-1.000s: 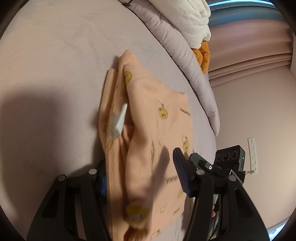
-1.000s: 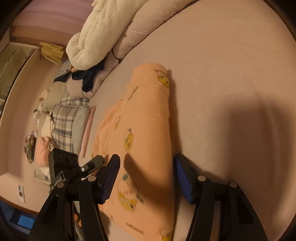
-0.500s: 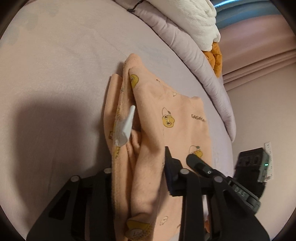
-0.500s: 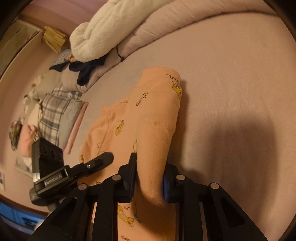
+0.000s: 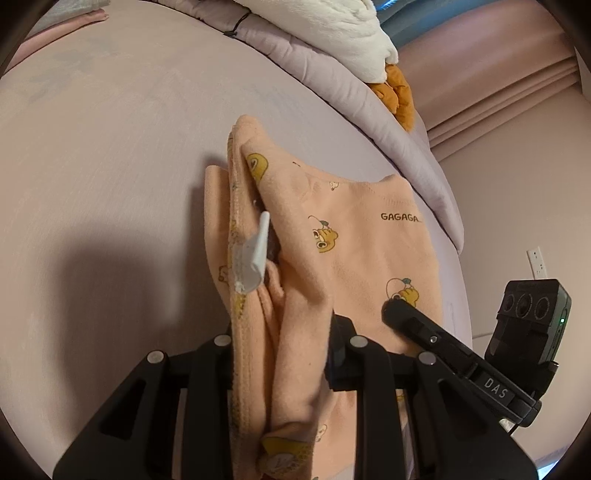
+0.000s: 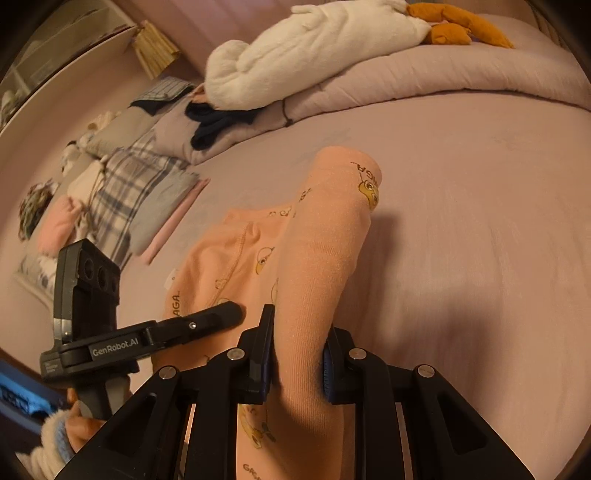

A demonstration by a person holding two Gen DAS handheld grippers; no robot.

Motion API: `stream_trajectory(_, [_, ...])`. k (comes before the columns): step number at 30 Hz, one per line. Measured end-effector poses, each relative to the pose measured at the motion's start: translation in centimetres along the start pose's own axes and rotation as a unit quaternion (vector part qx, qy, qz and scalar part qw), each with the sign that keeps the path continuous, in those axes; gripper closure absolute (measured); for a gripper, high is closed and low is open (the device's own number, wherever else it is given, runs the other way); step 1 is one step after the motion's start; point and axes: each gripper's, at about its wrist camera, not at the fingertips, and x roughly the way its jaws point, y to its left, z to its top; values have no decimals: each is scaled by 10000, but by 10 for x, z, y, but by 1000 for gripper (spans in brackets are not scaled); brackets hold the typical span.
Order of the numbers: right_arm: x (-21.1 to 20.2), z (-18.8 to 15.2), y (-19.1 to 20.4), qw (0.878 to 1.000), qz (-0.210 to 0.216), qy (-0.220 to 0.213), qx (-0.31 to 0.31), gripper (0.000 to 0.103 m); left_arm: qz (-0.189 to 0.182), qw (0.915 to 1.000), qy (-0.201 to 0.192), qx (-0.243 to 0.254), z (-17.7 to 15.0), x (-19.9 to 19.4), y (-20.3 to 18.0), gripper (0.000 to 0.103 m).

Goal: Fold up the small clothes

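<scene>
A small peach garment [image 5: 354, 251] with yellow duck prints and a white label [image 5: 255, 254] lies partly folded on the pale pink bed. My left gripper [image 5: 280, 354] is shut on its near edge, the cloth bunched between the fingers. In the right wrist view the same garment [image 6: 321, 251] rises as a rolled fold, and my right gripper [image 6: 297, 365] is shut on it. Each gripper shows in the other's view, the right one [image 5: 461, 354] beside the garment, the left one [image 6: 147, 336] resting on it.
A lilac duvet [image 5: 332, 74] with a white plush blanket [image 6: 314, 55] and an orange toy [image 6: 458, 26] lies along the far edge of the bed [image 6: 480, 221]. Plaid and pink folded clothes [image 6: 122, 184] are stacked to the left.
Both grippers went from open around the garment to shut on it. The pinched edges have lifted off the bed and both views have tilted up.
</scene>
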Motion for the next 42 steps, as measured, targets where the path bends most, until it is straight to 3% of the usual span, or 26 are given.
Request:
stream_trajectory(9, [-12, -24, 39, 9993, 22, -31, -377, 80, 230, 9995, -220, 64, -43, -38, -9, 79])
stream_trajectory(17, [-21, -37, 64, 9970, 64, -139, -763, 80, 337, 9985, -395, 185, -50, -53, -18, 79])
stream_trajectory(42, [-79, -61, 52, 9940, -34, -822, -718, 80, 344, 9936, -525, 938, -62, -52, -79, 78])
